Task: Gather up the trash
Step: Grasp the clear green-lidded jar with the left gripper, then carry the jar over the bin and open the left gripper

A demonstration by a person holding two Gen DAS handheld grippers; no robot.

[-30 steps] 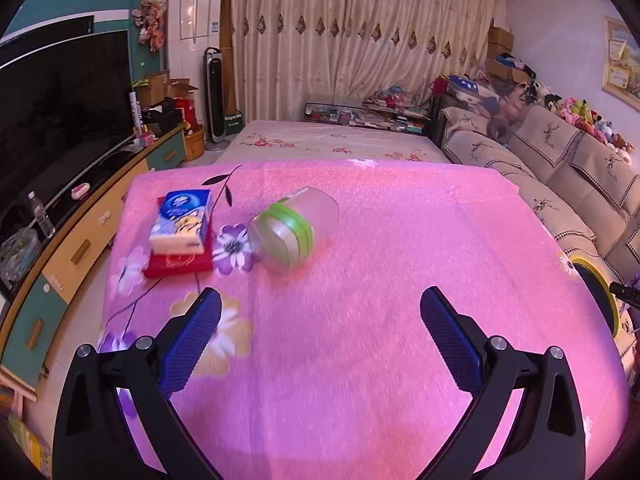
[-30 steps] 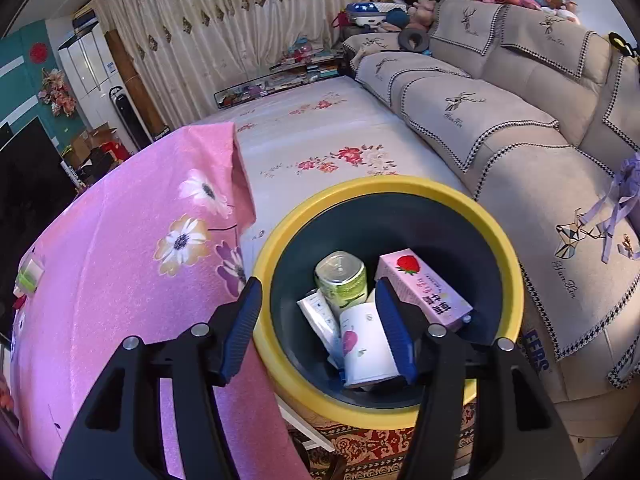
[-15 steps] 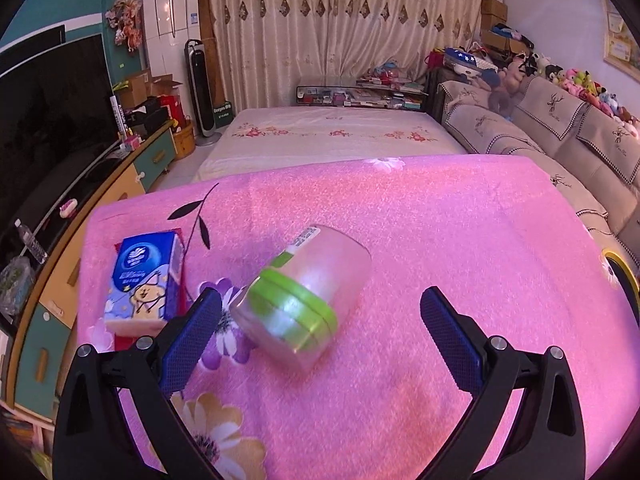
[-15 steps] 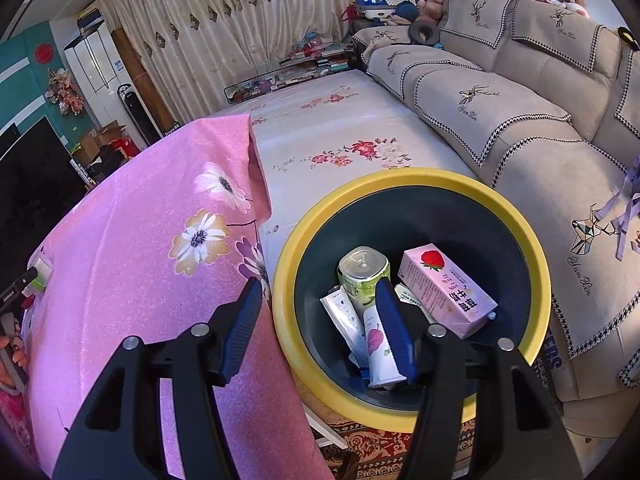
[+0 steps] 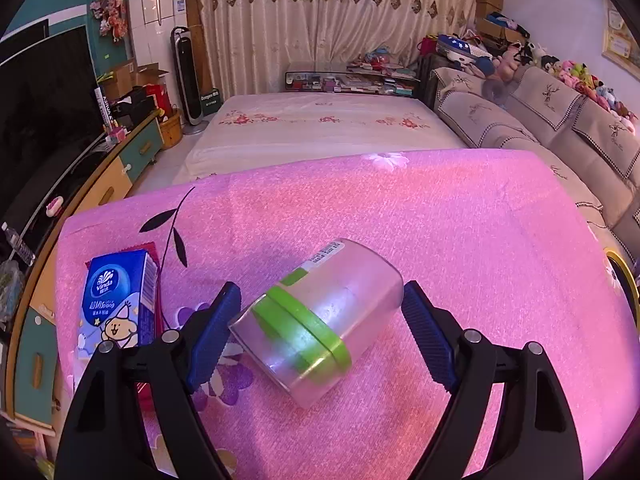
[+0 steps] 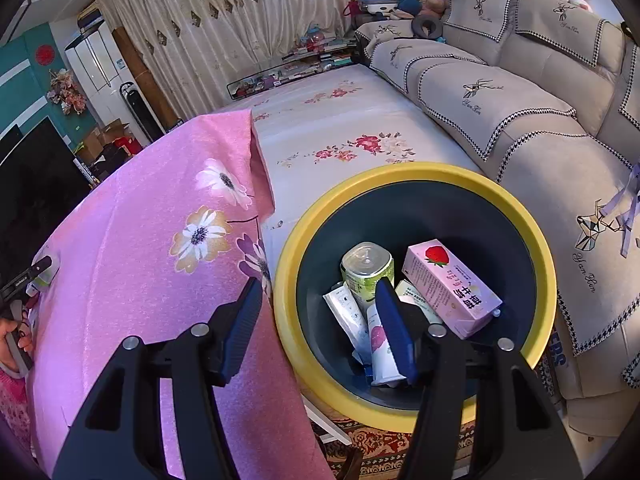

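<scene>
The left claw (image 5: 322, 330) is gaping wide around the toppled green-lidded jar (image 5: 316, 320) lying on the pink surface (image 5: 460, 240), gripping nothing; the right claw (image 6: 320, 322) is hanging half-open, empty, straddling the yellow-rimmed bin (image 6: 532, 236) edge.

Room bright, light soft and even, coming mostly through the closed curtains (image 5: 340, 28), which glow. Pink cloth (image 5: 400, 220) strongly saturated, a magenta cast toward the lower corners. White glare patches on the jar (image 5: 316, 320) (plastic reads washed out there). Soft shadows only; inside of the bin (image 6: 480, 216) dim, TV screen (image 5: 44, 120) near black. Heavy fisheye bending in both wrist views, black vignette at every corner. Centres sharp, edges slightly smeared.
</scene>
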